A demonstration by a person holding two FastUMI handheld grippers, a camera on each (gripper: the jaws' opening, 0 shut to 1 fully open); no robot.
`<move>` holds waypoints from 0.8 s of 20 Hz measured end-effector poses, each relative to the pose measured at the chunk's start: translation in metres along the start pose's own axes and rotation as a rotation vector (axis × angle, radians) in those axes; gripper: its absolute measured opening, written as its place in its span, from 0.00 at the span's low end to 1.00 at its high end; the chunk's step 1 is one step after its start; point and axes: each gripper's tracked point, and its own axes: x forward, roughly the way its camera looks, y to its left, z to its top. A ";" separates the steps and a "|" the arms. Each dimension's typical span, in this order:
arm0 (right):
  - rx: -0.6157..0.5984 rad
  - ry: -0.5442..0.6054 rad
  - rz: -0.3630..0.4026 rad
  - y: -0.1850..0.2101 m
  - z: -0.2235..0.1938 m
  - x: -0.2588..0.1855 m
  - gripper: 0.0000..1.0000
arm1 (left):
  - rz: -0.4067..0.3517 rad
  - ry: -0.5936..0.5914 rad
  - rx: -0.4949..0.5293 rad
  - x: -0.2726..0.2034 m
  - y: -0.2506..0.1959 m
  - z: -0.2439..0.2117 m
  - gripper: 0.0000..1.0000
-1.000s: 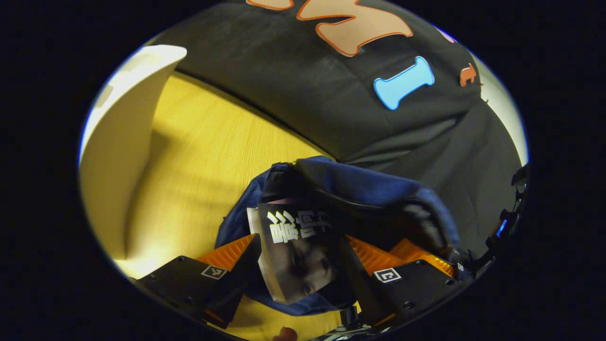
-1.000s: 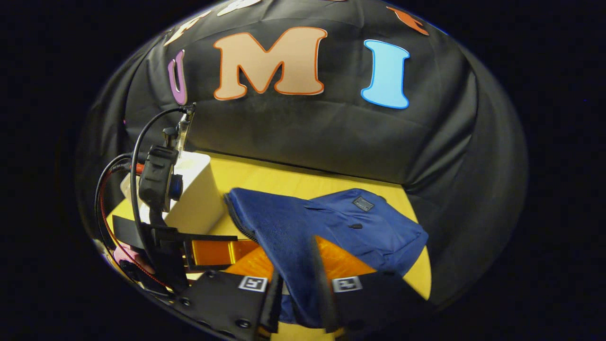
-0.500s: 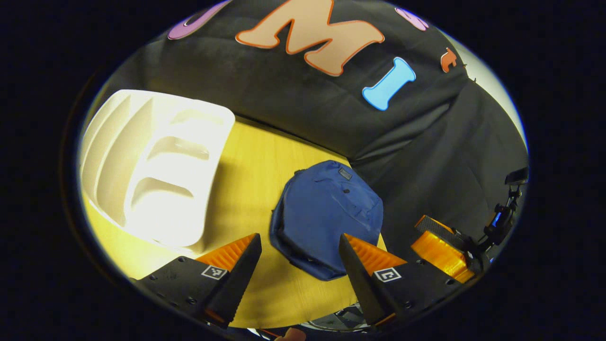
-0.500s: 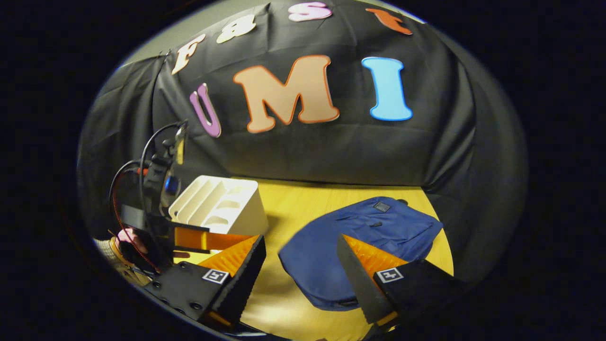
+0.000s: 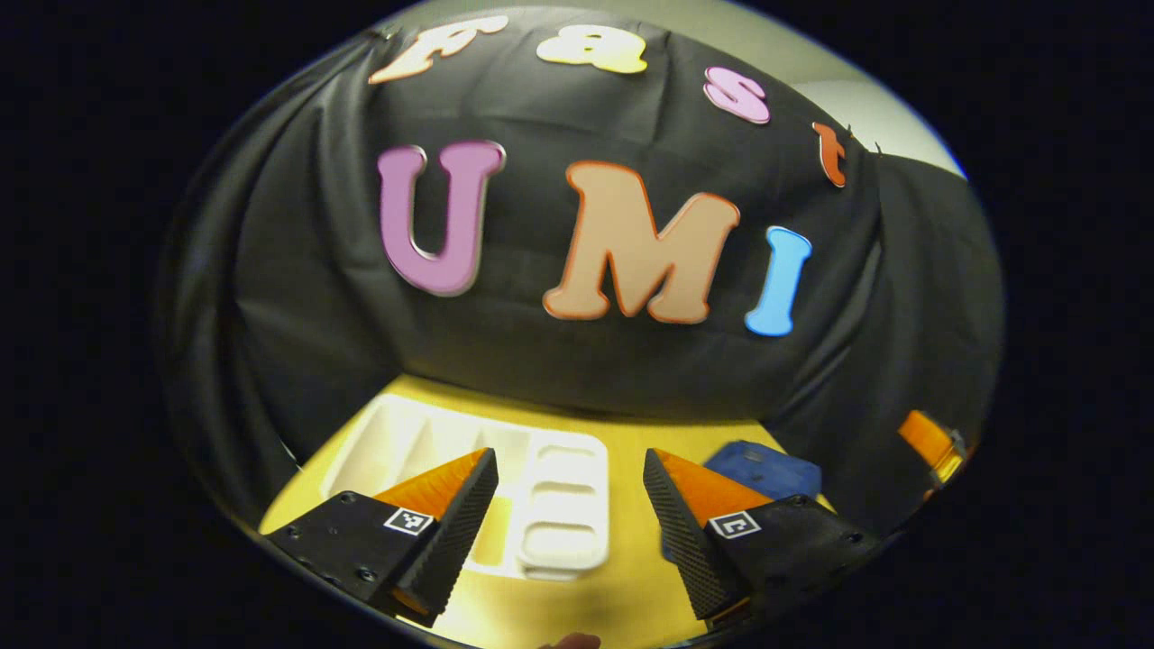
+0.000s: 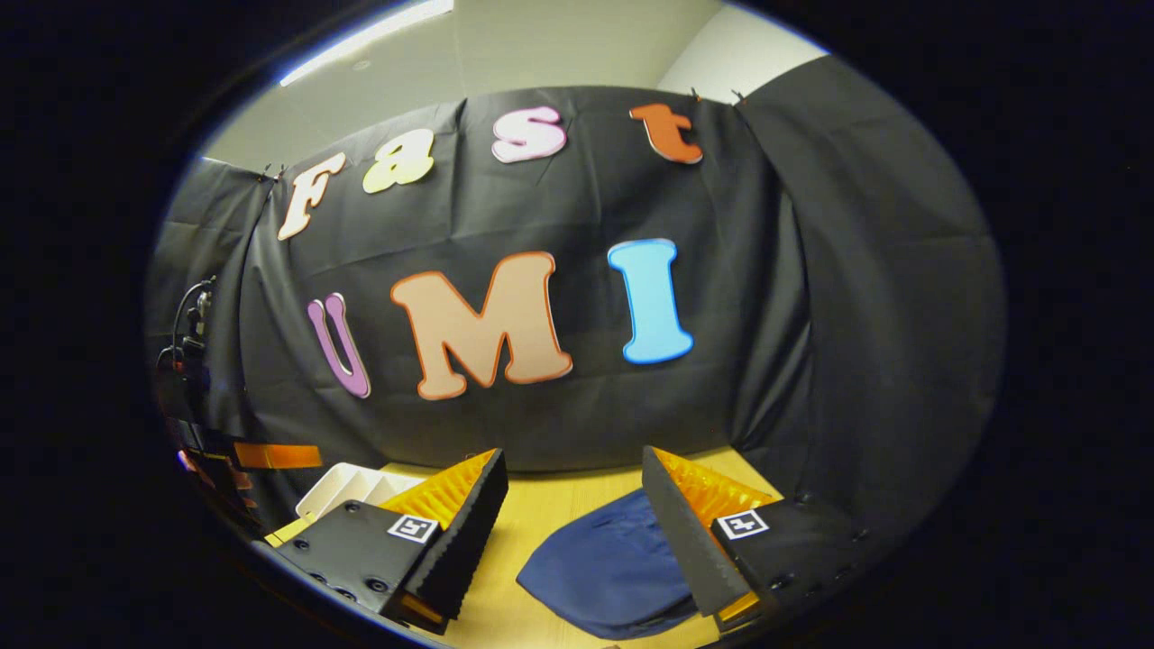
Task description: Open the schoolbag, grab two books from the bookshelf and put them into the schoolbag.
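Observation:
The blue schoolbag [image 6: 609,568] lies flat on the yellow table, low in the right gripper view between and beyond my right gripper's fingers; a corner of the schoolbag [image 5: 766,469] peeks past the right finger in the left gripper view. A white bookshelf [image 5: 550,505] with bare slots lies on the table ahead of my left gripper [image 5: 570,487], which stands open and holds nothing. My right gripper [image 6: 574,505] is open too, raised well back from the bag. No book is in sight. The white bookshelf [image 6: 347,487] sits at the lower left in the right gripper view.
The yellow table [image 5: 631,433] ends at the black cloth wall close behind the shelf and bag. The other gripper [image 5: 933,446] shows at the far right edge of the left gripper view, and the other gripper [image 6: 270,455] at the far left of the right gripper view.
A second ago my left gripper held a book at the bag's mouth and my right was shut on the bag's flap. Both have let go, opened and drawn back and up.

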 end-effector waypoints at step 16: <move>-0.090 -0.026 -0.114 0.044 0.000 -0.045 0.96 | -0.038 0.044 0.173 -0.006 0.032 -0.015 0.95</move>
